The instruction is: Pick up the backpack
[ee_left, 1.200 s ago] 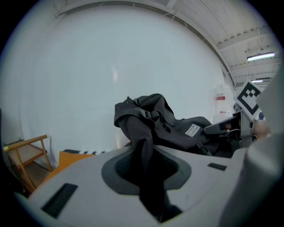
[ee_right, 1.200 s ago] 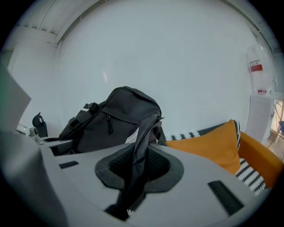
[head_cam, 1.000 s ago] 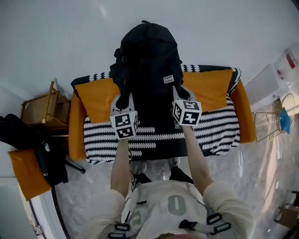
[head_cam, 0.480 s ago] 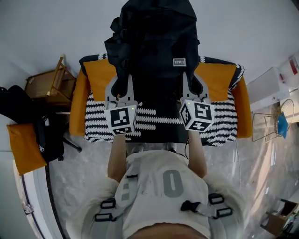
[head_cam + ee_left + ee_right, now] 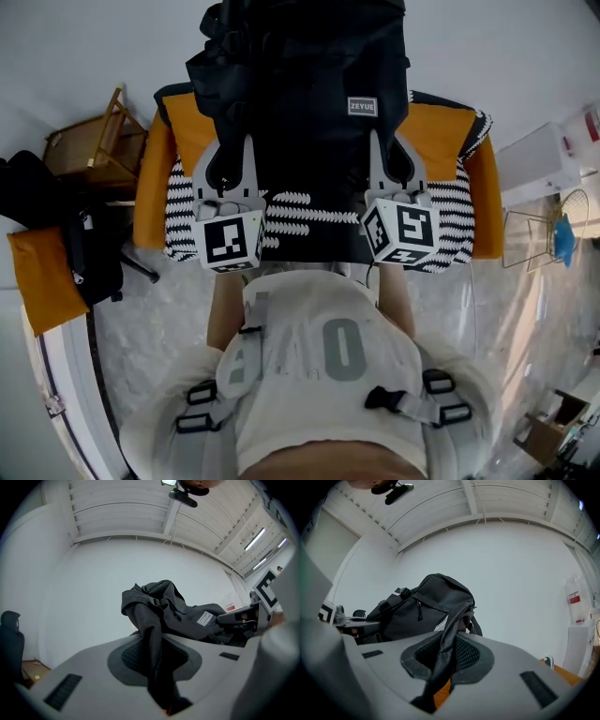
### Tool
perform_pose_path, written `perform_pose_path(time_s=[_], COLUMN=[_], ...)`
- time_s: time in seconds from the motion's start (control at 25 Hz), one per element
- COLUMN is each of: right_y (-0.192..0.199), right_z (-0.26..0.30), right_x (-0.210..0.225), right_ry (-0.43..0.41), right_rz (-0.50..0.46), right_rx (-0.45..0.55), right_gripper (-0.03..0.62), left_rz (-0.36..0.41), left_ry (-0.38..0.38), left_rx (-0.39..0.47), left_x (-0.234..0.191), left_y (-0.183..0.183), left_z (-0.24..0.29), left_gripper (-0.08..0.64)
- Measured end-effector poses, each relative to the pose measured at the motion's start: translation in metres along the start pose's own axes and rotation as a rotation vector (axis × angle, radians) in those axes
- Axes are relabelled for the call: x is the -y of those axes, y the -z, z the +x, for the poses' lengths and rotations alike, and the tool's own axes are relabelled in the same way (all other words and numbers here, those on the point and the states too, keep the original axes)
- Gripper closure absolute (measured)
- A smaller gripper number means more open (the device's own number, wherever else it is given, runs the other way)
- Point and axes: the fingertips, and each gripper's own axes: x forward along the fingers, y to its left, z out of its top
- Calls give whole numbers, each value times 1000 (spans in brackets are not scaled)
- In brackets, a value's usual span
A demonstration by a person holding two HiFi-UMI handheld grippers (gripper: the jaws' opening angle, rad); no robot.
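Note:
A black backpack [image 5: 305, 103] with a small grey label hangs in the air above a sofa [image 5: 436, 141], its top past the head view's upper edge. My left gripper [image 5: 227, 161] is shut on a black strap [image 5: 152, 653] at the pack's left side. My right gripper [image 5: 386, 157] is shut on another strap [image 5: 443, 656] at its right side. In the left gripper view the backpack [image 5: 183, 616] rises beyond the jaws against a white wall. The right gripper view shows the backpack [image 5: 424, 609] from the other side.
The sofa has orange cushions and a black-and-white zigzag throw [image 5: 450, 225]. A wooden side table [image 5: 84, 150] and a black bag [image 5: 66, 234] stand at the left, a white cabinet [image 5: 539, 159] and a wire rack [image 5: 548, 239] at the right. The floor [image 5: 150, 347] is pale marble.
Both grippers have risen with the backpack, which has left the sofa and now hangs higher, filling more of the head view's top. The grips on the straps are unchanged.

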Motion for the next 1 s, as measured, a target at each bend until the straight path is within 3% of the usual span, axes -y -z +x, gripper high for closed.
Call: perform_pose_path(time_s=[1.0], right_y=[1], right_z=[1], right_x=[0], right_ry=[5], right_rz=[-4], right_rx=[8], right_gripper=[522], left_rz=[-22], left_ry=[-5], left_rx=[14], left_x=[-2], left_y=[2], left_z=[2], left_gripper=[482])
